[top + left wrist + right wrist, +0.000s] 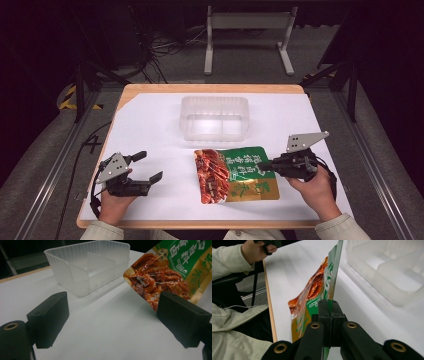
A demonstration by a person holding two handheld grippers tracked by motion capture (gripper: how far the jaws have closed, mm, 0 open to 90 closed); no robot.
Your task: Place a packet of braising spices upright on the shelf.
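Here's the snack pouch point(235, 174), glossy and two-toned: a reddish-orange food picture down its left part, a green panel with pale lettering on the right, and a golden-yellow band along its near edge. Behind it the tub point(214, 117) is frosted, translucent white with fine ribbing on its walls, sitting on a plain white sheet point(150, 130) that leaves a light wood rim of the desk point(131, 90) showing at the far edge. Both grippers are matte black with brass-coloured rivets, the left gripper point(149, 166) and right gripper point(262, 166) each topped by a grey plate, and the sleeves point(345, 227) are pale greyish-green.
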